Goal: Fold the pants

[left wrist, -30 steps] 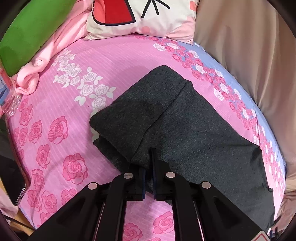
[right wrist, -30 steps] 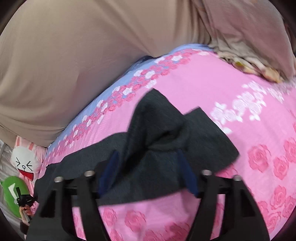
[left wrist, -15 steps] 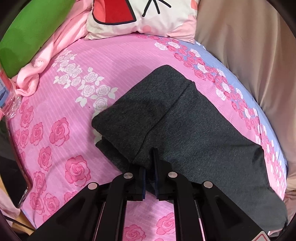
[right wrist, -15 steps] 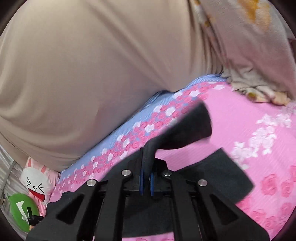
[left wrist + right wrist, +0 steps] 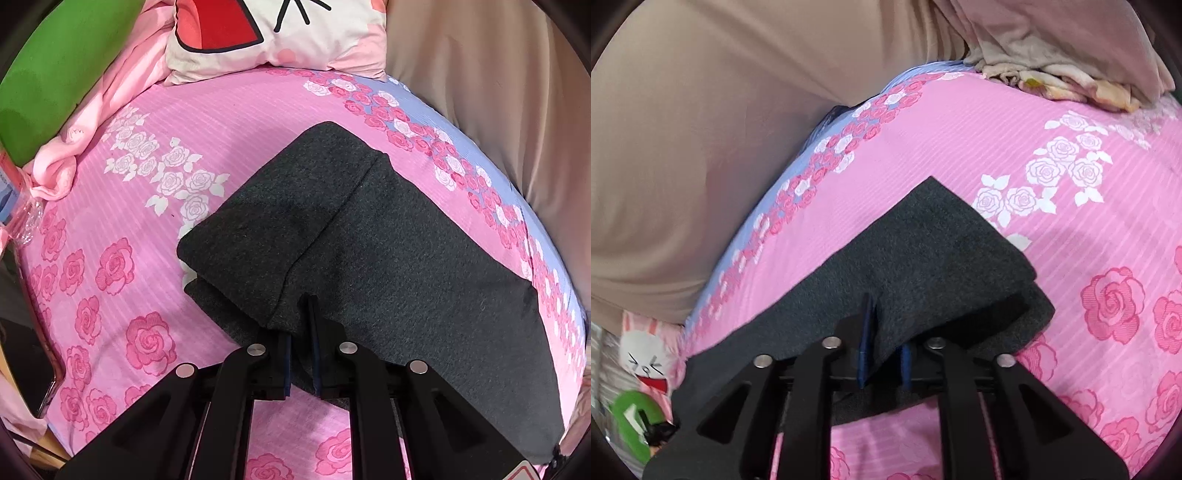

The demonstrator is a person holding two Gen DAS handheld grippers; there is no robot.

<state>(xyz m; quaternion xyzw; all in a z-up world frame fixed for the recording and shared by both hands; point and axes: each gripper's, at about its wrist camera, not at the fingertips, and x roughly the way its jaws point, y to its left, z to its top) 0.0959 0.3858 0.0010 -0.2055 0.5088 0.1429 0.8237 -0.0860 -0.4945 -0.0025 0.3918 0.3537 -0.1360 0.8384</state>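
Dark grey pants (image 5: 369,251) lie lengthwise on a pink rose-print bed sheet (image 5: 110,258), one leg laid over the other. My left gripper (image 5: 304,325) is shut on the near edge of the pants at the waist end. In the right wrist view the pants (image 5: 923,258) lie flat with the leg end pointing away. My right gripper (image 5: 882,332) is shut on the near edge of the top layer, with cloth bunched between the fingers.
A cartoon-face pillow (image 5: 273,33), a green cushion (image 5: 55,70) and a crumpled pink cloth (image 5: 74,147) lie at the head of the bed. A beige curtain (image 5: 701,129) hangs along the far side. A beige blanket (image 5: 1052,70) is heaped at the foot.
My right gripper closed on the pant leg end, lifted it, then brought it down so the leg lies flat. The left gripper kept its hold and barely moved.
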